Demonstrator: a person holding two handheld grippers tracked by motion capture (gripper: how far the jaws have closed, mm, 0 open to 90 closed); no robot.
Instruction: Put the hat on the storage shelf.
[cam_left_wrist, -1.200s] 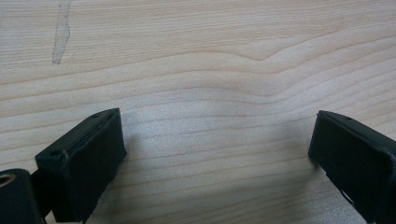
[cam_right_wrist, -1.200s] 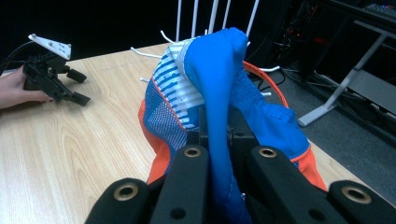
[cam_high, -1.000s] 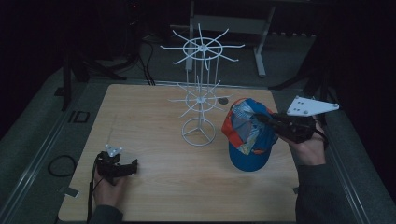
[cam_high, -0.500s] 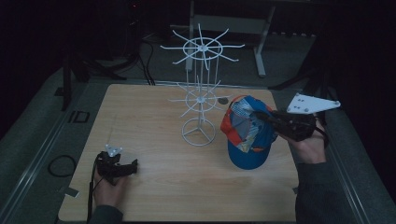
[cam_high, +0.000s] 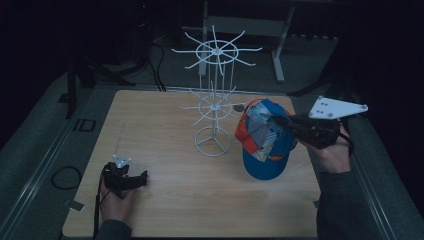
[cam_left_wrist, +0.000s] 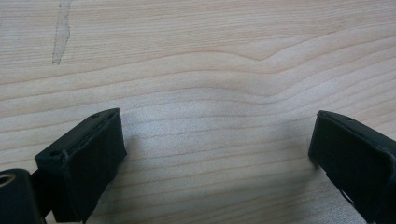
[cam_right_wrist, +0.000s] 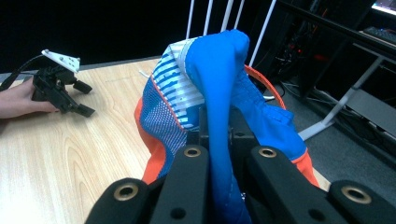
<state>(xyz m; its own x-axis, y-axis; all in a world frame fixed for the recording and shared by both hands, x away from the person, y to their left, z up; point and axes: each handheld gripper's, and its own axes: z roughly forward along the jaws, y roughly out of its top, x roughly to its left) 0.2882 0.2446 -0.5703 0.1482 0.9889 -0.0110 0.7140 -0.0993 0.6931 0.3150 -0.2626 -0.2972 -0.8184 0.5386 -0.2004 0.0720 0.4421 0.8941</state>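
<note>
The right hand-held gripper (cam_high: 287, 127) pinches the cap (cam_high: 262, 140) beside the rack (cam_high: 215, 100) — probably for hanging — while the left hand-held gripper (cam_high: 137, 178) rests spread on the counter (cam_high: 150, 120).

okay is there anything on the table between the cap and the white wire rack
Nothing visible. The cap, pinched in the right gripper, hangs just right of the rack, with only bare table between them. The left gripper rests far off, open.

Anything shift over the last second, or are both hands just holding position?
No visible change. The right gripper stays shut on the blue and orange cap, held just right of the white wire rack. The left gripper stays open, low over the table near its front left corner.
</note>
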